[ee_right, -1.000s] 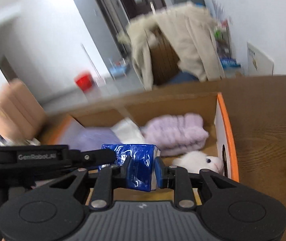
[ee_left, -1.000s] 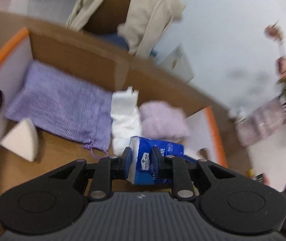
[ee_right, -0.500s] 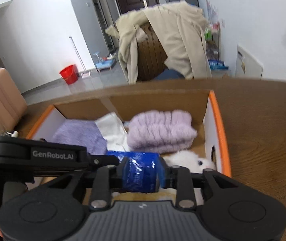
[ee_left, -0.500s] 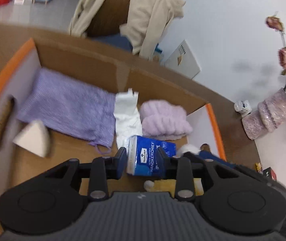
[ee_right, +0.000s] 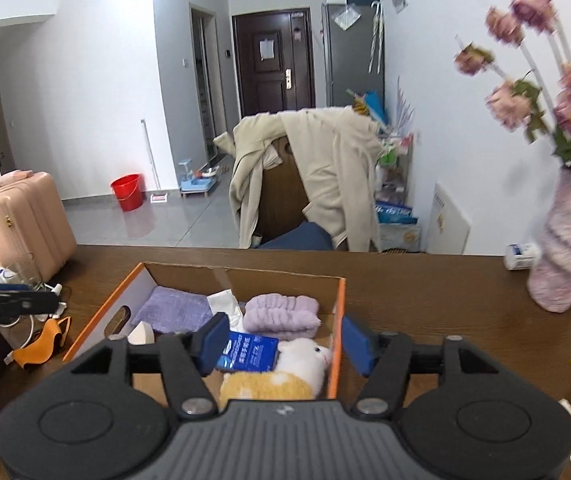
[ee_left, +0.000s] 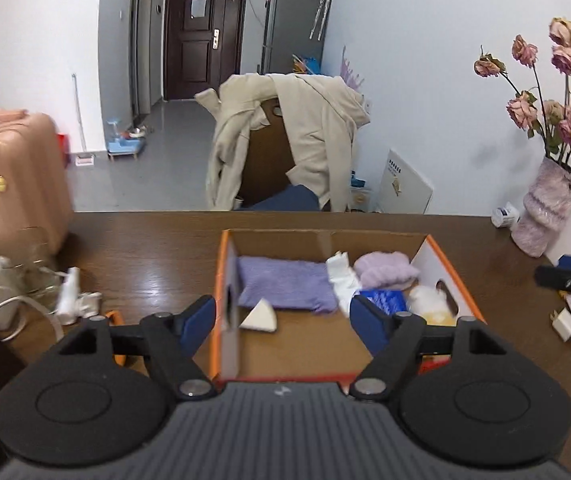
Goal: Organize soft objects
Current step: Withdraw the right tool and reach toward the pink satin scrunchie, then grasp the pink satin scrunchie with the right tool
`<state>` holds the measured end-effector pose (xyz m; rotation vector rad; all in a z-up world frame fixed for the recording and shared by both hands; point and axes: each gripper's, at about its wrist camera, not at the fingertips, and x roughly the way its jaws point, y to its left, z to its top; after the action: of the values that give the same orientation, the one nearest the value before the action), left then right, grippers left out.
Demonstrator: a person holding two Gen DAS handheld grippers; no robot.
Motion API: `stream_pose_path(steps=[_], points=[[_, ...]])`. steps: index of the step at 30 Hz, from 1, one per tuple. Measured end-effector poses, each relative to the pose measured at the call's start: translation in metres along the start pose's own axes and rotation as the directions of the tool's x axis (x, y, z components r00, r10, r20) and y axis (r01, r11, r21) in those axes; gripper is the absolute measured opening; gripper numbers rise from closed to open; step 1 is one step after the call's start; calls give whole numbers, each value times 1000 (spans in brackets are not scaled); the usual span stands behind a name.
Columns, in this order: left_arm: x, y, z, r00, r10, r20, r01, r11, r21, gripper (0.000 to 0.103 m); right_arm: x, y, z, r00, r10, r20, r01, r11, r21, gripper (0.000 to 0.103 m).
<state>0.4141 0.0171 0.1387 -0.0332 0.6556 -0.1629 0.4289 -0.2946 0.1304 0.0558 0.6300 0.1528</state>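
— Both grippers are gaping wide: the left gripper (ee_left: pixel 283 318) and right gripper (ee_right: pixel 281 340) are holding nothing above the cardboard box (ee_right: pixel 339 320).

— Where is the blue tissue pack (ee_right: pixel 247 356) sitting?

— It is lying inside the box, touching the plush toy (ee_right: pixel 285 376), just in front of the folded lilac towel (ee_right: pixel 281 316).

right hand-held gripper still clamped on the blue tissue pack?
No: the right hand-held gripper is open, and the blue tissue pack lies in the cardboard box beside the plush toy.
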Motion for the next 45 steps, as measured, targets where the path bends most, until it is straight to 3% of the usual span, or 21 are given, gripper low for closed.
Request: stream_pose_path(steps=[9,15,17,23,26,30,37,45], points=[[-70,11,-56,990,98,100,-100,995,15,94,-65,23,-33,998,-2,62,4,1000,-25,75],[-107,13,-127,961,179,212,-188,982,24,96,-104,39,-90,986,33,162,-27,999,-44,85],[-121,14,-154,953,177,245,-185,983,11,98,-116,45,-117,982,20,190,-11,999,-49,86],[-156,12,-240,954,118,277,-105,993,-63,103,-154,64,-213,966,49,252,-41,999,-35,92],[-161,7,-274,963,89,256,-76,995,-61,103,-160,78,-259,972,72,223,-60,996,-59,93],[-153,7,-280,973,89,215,-77,995,-62,103,-158,94,-298,985,123,123,-117,992,-57,93],[-129,10,-262,976,77,201,-63,995,-74,103,-140,96,-287,988,106,109,-99,993,-62,90],[-83,-12,-238,983,0,183,-3,1000,12,103,-77,77,-255,995,81,54,-83,996,34,64]])
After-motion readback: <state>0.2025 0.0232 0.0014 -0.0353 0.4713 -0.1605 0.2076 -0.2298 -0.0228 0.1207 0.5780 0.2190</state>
